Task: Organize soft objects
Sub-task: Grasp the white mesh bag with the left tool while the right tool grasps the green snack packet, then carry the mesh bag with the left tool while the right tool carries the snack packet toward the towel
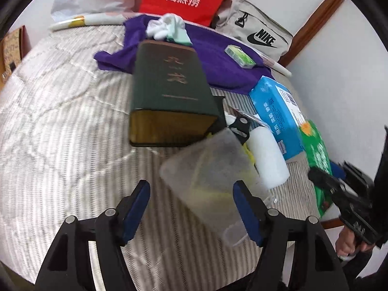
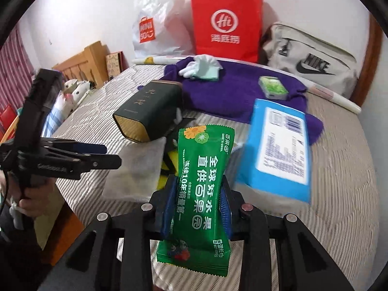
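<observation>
Wet wipes in a green packet (image 2: 202,189) sit clamped between the blue pads of the right gripper (image 2: 199,206), held upright above a striped bedspread (image 2: 339,194), with the packet's lower end hanging below the fingers. The left gripper (image 1: 191,208) has its jaws spread wide and holding nothing, poised just before a frosted plastic container (image 1: 208,177) lying tilted on the bed. Behind the container lies a dark green tin (image 1: 169,92) on its side, gold rim facing the camera. To its right sit a white roll (image 1: 269,155) and a blue tissue pack (image 1: 276,114), the latter blurred in the right wrist view. Farther back, a purple towel (image 2: 232,94) is spread across the bed, carrying a bundle of white and mint cloths (image 2: 203,69) and a small green packet (image 2: 272,87). Against the wall stand a red paper bag (image 2: 225,24), a white shopping bag (image 2: 157,24) and a beige Nike bag (image 2: 310,58).
</observation>
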Demonstrator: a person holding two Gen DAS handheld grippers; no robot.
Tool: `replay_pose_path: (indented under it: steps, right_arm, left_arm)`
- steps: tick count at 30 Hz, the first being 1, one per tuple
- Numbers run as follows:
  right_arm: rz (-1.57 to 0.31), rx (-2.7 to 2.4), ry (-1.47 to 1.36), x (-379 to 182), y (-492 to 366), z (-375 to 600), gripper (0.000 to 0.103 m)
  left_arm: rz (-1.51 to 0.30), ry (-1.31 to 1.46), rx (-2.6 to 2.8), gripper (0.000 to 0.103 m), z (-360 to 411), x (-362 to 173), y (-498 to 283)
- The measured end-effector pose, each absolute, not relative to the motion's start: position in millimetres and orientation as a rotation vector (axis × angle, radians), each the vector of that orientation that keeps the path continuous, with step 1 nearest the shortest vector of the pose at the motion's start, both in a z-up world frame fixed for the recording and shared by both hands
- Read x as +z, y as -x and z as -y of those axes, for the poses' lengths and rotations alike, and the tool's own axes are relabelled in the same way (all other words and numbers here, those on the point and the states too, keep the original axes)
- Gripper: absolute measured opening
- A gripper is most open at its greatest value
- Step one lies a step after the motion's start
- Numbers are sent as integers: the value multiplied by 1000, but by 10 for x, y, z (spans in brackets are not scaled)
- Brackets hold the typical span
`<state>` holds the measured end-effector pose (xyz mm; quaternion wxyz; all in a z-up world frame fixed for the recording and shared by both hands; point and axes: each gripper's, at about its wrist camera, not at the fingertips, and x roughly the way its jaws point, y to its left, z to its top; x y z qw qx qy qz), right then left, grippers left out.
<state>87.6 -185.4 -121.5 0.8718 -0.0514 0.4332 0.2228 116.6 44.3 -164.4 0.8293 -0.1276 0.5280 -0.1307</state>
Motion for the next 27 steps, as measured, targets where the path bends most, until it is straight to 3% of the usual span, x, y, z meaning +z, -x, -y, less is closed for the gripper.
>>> replay_pose_path:
  steps: [4, 14, 16, 19, 25, 27]
  right_arm:
    - [-909, 458, 95, -1259, -726, 2064, 33]
    - [-1026, 354, 55, -1743, -576, 2522, 33]
    - [-1030, 338, 41, -1790, -610, 2556, 33]
    - [-1040, 324, 39, -1863, -652, 2542, 33]
    - [-1034, 308, 29, -1882, -675, 2536, 33]
    - [-1037, 306, 12, -1879, -680, 2550, 33]
  left_arm:
    - [-1123, 298, -269, 78, -317, -1708, -1252]
    - [-1070, 96, -155, 76, 97, -1814, -1318]
    - [-1050, 51, -145, 58, 151, -1804, -1310]
    - [-1041, -8, -166, 40, 202, -1782, -1289]
    - [-1027, 116, -200, 27, -34, -1619, -1235]
    - [-1032, 147, -221, 27, -100, -1595, -1206]
